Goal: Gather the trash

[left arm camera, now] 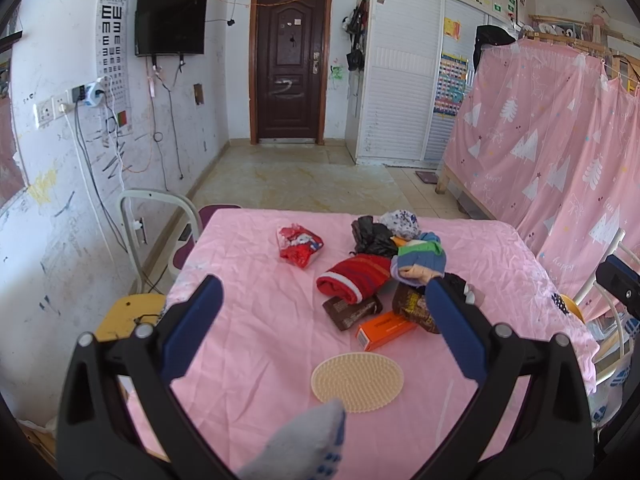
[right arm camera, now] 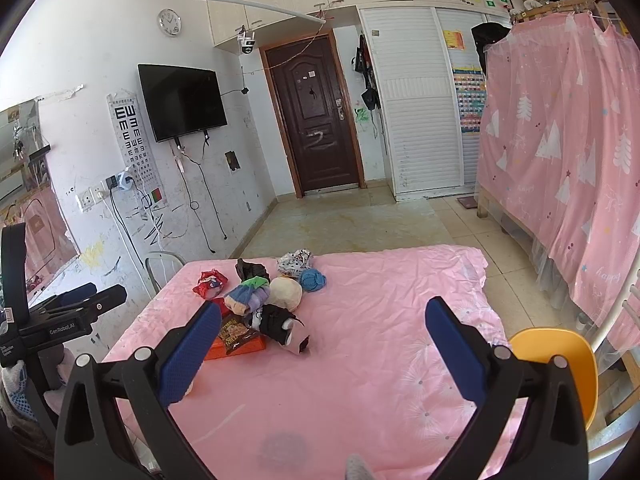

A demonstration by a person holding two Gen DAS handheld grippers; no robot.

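Observation:
On the pink table [left arm camera: 248, 320] lie a red snack wrapper [left arm camera: 299, 245], a brown wrapper [left arm camera: 352, 312], a brown patterned snack bag [left arm camera: 414, 306], an orange box [left arm camera: 384, 330] and a crumpled black bag [left arm camera: 370, 234], mixed with rolled socks [left arm camera: 420, 258]. My left gripper [left arm camera: 322, 294] hovers open above the near side of the table, nothing between its fingers. My right gripper [right arm camera: 322, 320] is open too, to the right of the pile; the red wrapper [right arm camera: 211, 282], the snack bag [right arm camera: 236, 332] and the orange box [right arm camera: 240, 349] lie by its left finger [right arm camera: 188, 356].
A beige bristled oval mat [left arm camera: 357, 378] lies near the front edge. A red sock roll [left arm camera: 356, 276] sits mid-table. A grey sock tip [left arm camera: 304, 444] pokes in at the bottom. A yellow chair [right arm camera: 560, 364] stands right of the table, a white chair [left arm camera: 156, 216] left. Pink curtain [left arm camera: 560, 140] on the right.

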